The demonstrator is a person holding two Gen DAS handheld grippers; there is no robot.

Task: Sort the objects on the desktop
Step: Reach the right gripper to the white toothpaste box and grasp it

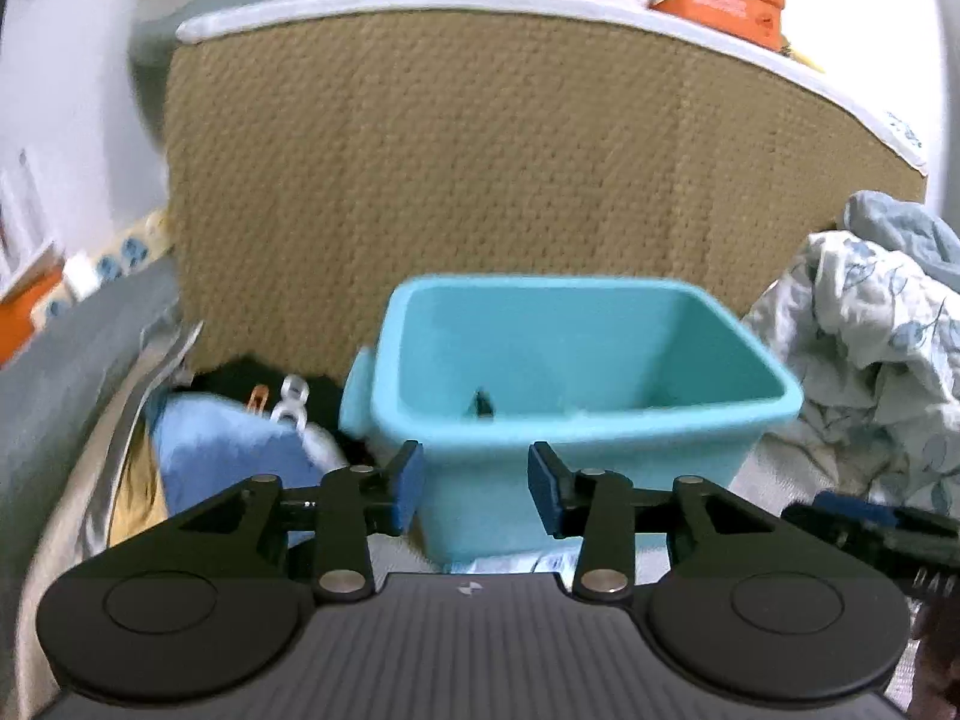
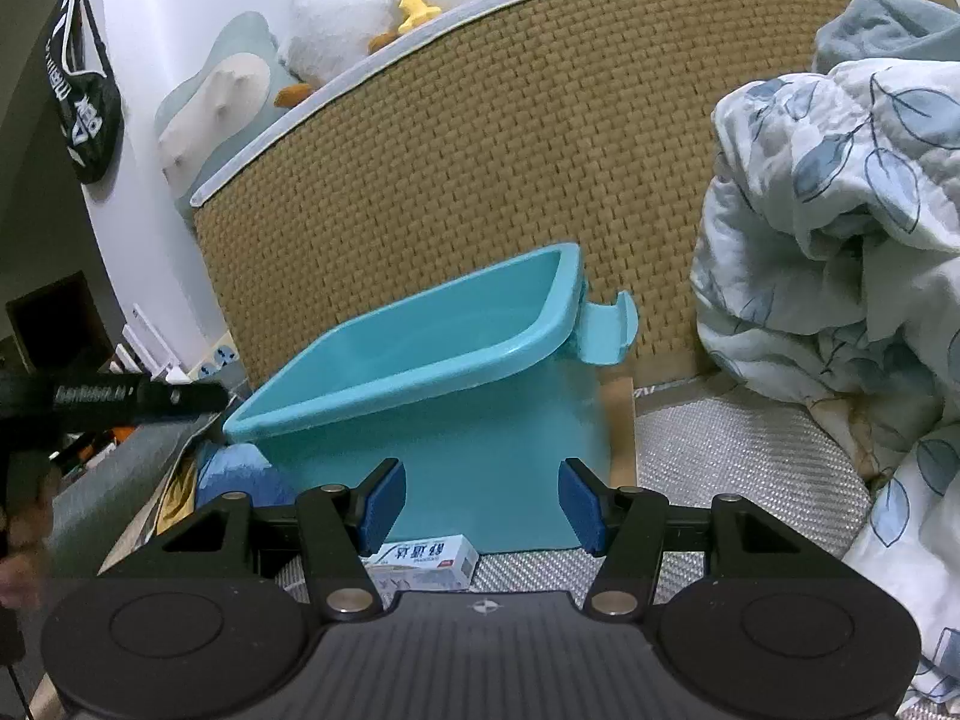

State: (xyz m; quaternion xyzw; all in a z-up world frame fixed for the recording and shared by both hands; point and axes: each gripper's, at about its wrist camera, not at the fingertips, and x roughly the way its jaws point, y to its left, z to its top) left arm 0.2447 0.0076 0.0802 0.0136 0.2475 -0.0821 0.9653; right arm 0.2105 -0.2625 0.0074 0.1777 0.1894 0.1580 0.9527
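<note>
Right wrist view: the small white box (image 2: 425, 561) lies crosswise just below the empty, parted right gripper (image 2: 480, 504), before the teal bin (image 2: 420, 354).

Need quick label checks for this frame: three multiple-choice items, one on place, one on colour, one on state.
1. Where is the small box?
A. Inside the bin
B. In front of the bin, under the right gripper
C. On the quilt

2. What colour is the bin?
A. Teal
B. Orange
C. White

3. How is the right gripper?
A. Shut on the box
B. Shut on the bin rim
C. Open, holding nothing

Key: 1 B, the box lies on the mat at the bin's foot; 2 A, its walls are teal; 3 C, its pads stand apart, touching nothing.
</note>
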